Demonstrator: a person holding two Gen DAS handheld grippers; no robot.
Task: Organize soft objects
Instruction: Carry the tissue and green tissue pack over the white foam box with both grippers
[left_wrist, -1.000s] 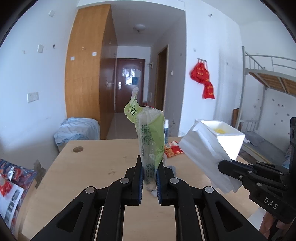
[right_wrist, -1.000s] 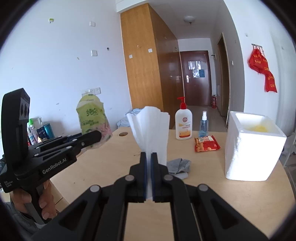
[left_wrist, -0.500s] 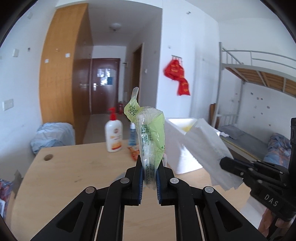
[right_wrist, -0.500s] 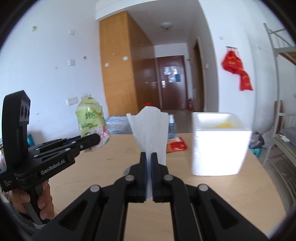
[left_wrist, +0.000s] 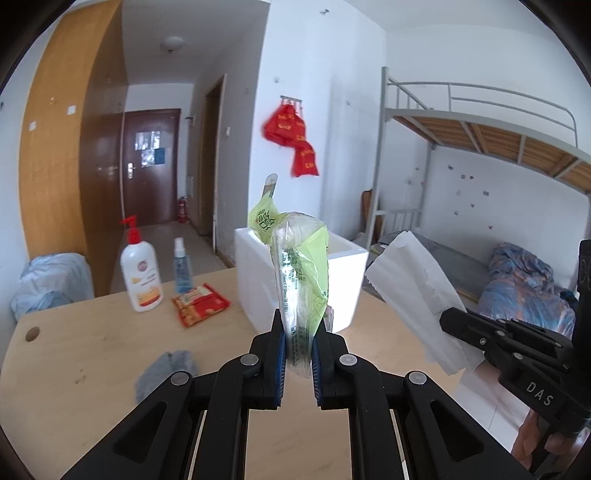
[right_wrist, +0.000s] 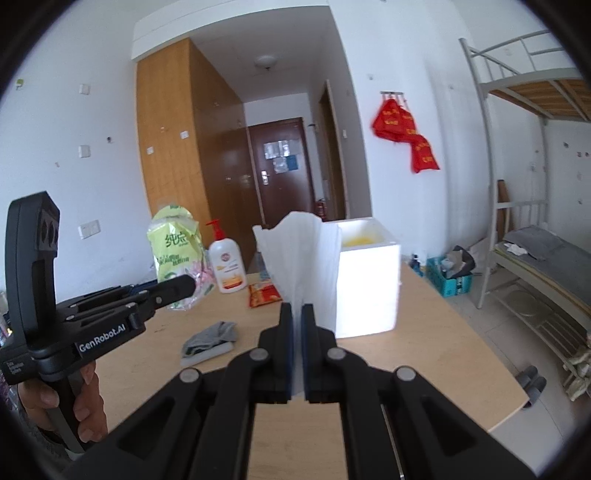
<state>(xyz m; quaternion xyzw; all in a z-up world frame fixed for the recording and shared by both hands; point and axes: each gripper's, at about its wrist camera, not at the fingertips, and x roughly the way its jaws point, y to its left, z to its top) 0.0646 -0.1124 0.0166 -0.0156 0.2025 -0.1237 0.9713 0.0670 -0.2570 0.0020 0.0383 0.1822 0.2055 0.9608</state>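
Note:
My left gripper (left_wrist: 297, 325) is shut on a green plastic tissue pack (left_wrist: 301, 280), held upright above the wooden table (left_wrist: 85, 354). In the right wrist view the same pack (right_wrist: 177, 254) shows at the left, clamped in the left gripper (right_wrist: 186, 286). My right gripper (right_wrist: 297, 314) is shut on a stack of white tissues (right_wrist: 299, 258) that fans upward; in the left wrist view these tissues (left_wrist: 413, 295) hang at the right from the right gripper (left_wrist: 448, 317). A white foam box (right_wrist: 369, 284) stands just behind both held items, something yellow inside.
On the table sit a white pump bottle (left_wrist: 141, 273), a small blue spray bottle (left_wrist: 181, 266), a red snack packet (left_wrist: 199, 304) and a grey cloth (right_wrist: 210, 338). A bunk bed (right_wrist: 535, 258) stands to the right, with a blue crate (right_wrist: 448, 277) on the floor.
Both grippers have swung to the right with their loads. The foam box, once off to the right, now sits straight ahead of them, and the bunk bed has come into view.

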